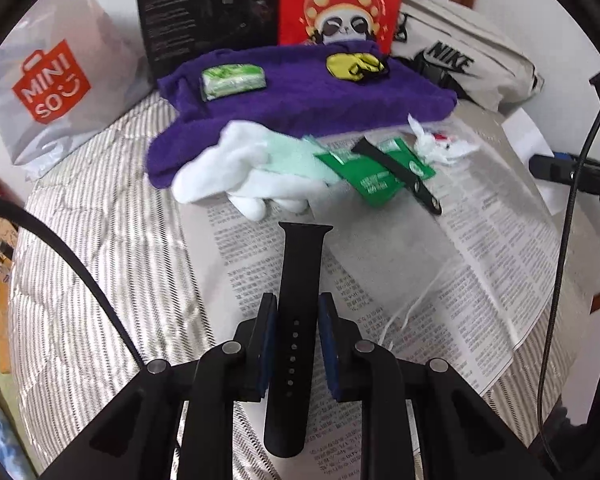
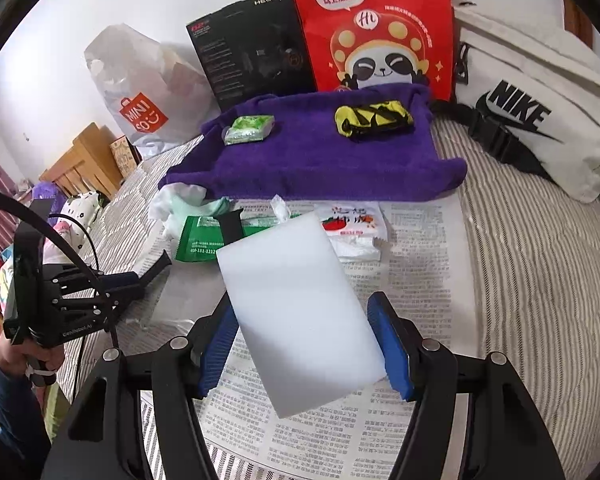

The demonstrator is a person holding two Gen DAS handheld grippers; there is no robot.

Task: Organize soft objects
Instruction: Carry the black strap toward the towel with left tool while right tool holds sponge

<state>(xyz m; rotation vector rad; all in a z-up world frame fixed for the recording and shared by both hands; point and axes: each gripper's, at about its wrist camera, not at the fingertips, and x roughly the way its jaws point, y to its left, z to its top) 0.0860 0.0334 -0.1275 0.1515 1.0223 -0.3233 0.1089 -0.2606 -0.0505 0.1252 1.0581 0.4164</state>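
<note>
Two watch straps, one sponge, one purple towel

Open newspaper up front, clutter and a wall of bags behind

The newspaper on the bed lies bare near both tongs, leaving room to pass. Farther in, a white glove, green packets and a tissue pack crowd it; behind, the purple towel, black box and red bag block the way.

Black hand-held gripper, blue pads, silver pivot screws
</note>
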